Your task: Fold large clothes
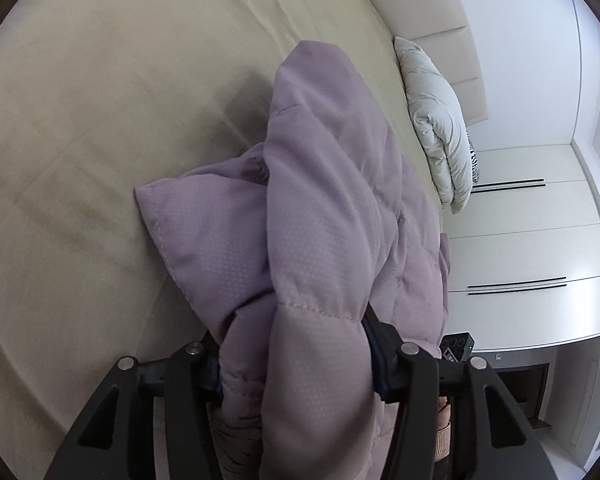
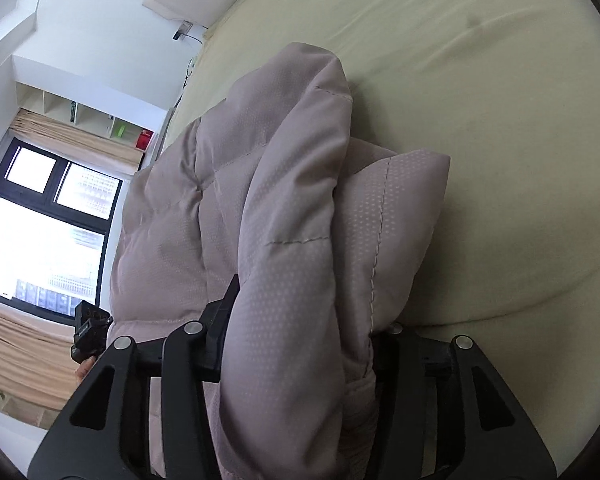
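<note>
The left gripper (image 1: 296,344) is pinching a thick roll of a quilted, padded mauve jacket (image 1: 324,208), its black fingers pressed into the puffy fabric from either side. The right gripper (image 2: 300,332) is likewise clamped on a bunched fold of the same jacket (image 2: 276,200). In both wrist views the garment runs straight ahead from the jaws, its long axis in line with the fingers, and it slopes down to rest on the pale beige bedsheet (image 1: 100,120) beyond.

A stitched corner flap pokes out sideways near each grip, towards the open middle of the bed. Each gripper shows at the edge of the other's view, so the two appear to hold neighbouring points on one edge, neither clearly nearer the far end.

A folded white puffer garment (image 1: 440,128) lies near the cream padded headboard (image 1: 428,12), well apart from the jacket. Whether the held edge is hem or collar is hard to tell under so much bunching.
</note>
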A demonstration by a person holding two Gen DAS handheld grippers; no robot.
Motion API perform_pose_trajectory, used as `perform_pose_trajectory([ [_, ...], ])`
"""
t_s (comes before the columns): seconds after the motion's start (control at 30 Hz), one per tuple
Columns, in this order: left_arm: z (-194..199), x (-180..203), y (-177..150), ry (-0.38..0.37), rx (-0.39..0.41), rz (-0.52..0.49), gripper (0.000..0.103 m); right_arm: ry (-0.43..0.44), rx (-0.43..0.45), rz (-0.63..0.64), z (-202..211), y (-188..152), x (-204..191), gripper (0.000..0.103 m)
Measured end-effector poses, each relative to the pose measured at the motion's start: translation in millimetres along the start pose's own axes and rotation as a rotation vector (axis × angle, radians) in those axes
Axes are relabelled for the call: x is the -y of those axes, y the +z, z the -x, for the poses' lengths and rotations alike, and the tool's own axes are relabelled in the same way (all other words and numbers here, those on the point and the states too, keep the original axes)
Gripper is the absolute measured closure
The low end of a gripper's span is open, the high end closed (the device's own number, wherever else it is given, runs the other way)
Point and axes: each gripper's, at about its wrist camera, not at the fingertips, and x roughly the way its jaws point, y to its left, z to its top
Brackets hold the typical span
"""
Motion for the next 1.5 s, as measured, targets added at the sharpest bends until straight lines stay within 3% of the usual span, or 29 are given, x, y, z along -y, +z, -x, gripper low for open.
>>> perform_pose_trajectory([
  [0.17,1.1,-9.5,-2.5,-0.003,0.017,0.003,0.042,0.036,0.011,-0.019,-8.2,1.9,4.9,0.055],
  [0.23,10.5,-9.8,-9.0,0.015,0.043,-0.021,0.039,0.031,0.013,-0.017,13.7,-2.8,31.6,0.052],
  [0.43,52.0,5.8,-31.8,0.099,0.143,-0.106,0.037,-0.087,0.087,0.022,62.5,-21.7,15.1,0.047],
  [0.6,90.9,36.8,-62.1,0.189,0.263,-0.250,0.028,-0.229,0.222,0.095,117.4,-53.4,-8.6,0.046],
  [0.73,123.6,87.9,-109.6,0.353,0.482,-0.468,0.017,-0.416,0.379,0.263,165.4,-83.0,-55.4,0.045],
  [0.8,137.8,110.8,-138.3,0.417,0.607,-0.569,0.000,-0.464,0.461,0.335,184.5,-98.1,-83.6,0.036],
  [0.87,145.4,140.0,-170.4,0.495,0.747,-0.679,0.000,-0.462,0.548,0.372,218.9,-115.2,-100.9,0.022],
  [0.97,147.9,176.5,-213.4,0.599,0.893,-0.818,0.000,-0.426,0.665,0.410,236.9,-136.2,-143.6,0.014],
  [1.1,147.3,214.7,-260.0,0.743,1.039,-0.905,0.000,-0.511,0.795,0.460,253.9,-166.2,-196.6,0.005],
  [1.17,146.2,227.5,-270.2,0.768,1.024,-0.900,0.000,-0.498,0.767,0.506,262.2,-174.4,-220.2,0.005],
  [1.3,144.7,240.9,-268.6,0.640,0.823,-0.781,0.000,-0.482,0.631,0.512,269.5,-190.8,-253.7,0.005],
  [1.4,137.7,243.9,-266.6,0.657,0.711,-0.677,0.000,-0.495,0.513,0.513,265.9,-206.6,-270.6,0.005],
  [1.5,140.0,239.3,-273.7,0.683,0.641,-0.641,0.000,-0.534,0.469,0.522,264.7,-222.3,-286.1,0.005],
])
